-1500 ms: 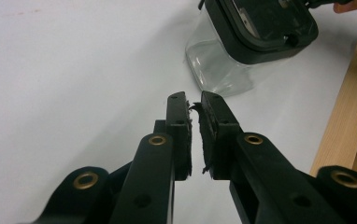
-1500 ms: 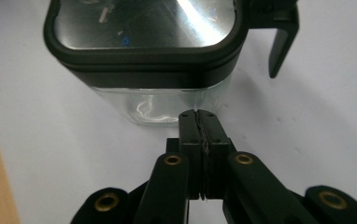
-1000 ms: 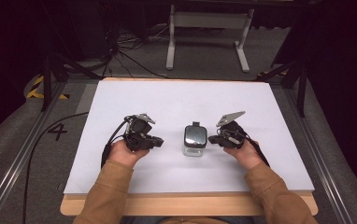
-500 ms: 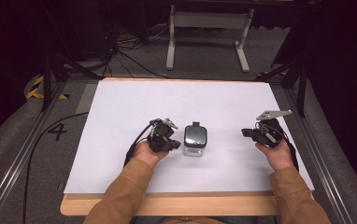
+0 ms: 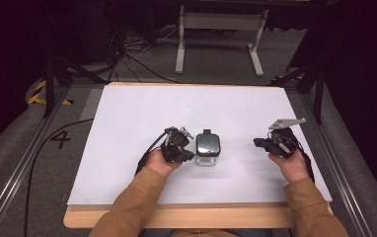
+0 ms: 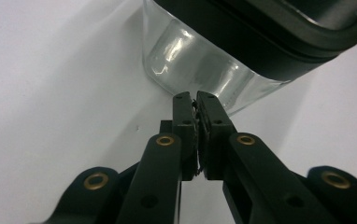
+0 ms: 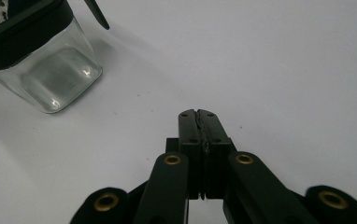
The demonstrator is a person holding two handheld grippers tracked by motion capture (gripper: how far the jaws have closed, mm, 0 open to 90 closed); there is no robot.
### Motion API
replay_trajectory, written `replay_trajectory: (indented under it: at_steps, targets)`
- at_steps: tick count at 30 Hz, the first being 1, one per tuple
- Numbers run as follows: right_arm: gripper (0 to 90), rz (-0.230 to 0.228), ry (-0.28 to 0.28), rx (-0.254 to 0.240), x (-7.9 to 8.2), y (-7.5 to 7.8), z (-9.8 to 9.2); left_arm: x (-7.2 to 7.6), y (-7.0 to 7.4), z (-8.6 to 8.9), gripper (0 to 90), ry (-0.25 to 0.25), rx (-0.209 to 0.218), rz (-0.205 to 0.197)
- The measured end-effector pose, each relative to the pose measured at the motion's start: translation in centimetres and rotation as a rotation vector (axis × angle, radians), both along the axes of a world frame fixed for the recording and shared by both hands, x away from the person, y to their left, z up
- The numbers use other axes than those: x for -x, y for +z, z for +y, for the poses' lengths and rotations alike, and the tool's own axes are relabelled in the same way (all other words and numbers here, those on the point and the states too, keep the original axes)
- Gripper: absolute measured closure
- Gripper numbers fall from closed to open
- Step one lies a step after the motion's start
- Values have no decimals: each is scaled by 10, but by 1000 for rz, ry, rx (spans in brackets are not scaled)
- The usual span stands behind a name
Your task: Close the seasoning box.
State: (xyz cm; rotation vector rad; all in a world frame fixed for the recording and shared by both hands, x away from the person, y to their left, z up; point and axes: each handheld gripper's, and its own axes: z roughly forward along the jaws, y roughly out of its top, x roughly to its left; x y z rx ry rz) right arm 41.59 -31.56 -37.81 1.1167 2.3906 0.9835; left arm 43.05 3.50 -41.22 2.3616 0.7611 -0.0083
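Left claw [image 6: 195, 95] closed empty, tips at the glass jar [image 6: 200, 70], right claw [image 7: 198, 113] closed empty, well apart on white table [image 5: 127, 128]

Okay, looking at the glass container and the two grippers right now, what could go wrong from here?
1. The left gripper has its jaws shut, with the tips right at the wall of the glass container. A push forward would probably slide or tip it rather than grasp it.
2. The right gripper, also shut, is off to the side on the white tabletop, so nothing braces the container's far side.
3. Glass walls look smooth; a later pinch might slip.
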Motion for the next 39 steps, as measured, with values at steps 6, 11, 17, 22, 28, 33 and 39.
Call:
replay_trajectory:
  at_steps: [6,11,17,22,28,33,39]
  targets:
    - [872,-32,7,-20,4,9,-4,3,33,26,825,45,29,-76]
    - [803,-73,2,-47,7,21,-11,5,50,53,799,93,77,-108]
    - [744,-109,-18,-59,4,28,-22,1,52,96,751,201,91,-120]
    - [655,-140,-51,-39,1,26,-34,-8,43,125,686,321,87,-124]
    - [506,-174,-85,4,-4,15,-56,-17,24,150,521,380,127,-154]
    - [488,-123,-115,-9,-13,-7,-70,-27,3,154,488,388,106,-132]
    - [465,-85,-168,-52,-22,-33,-81,-31,-20,157,405,461,96,-203]
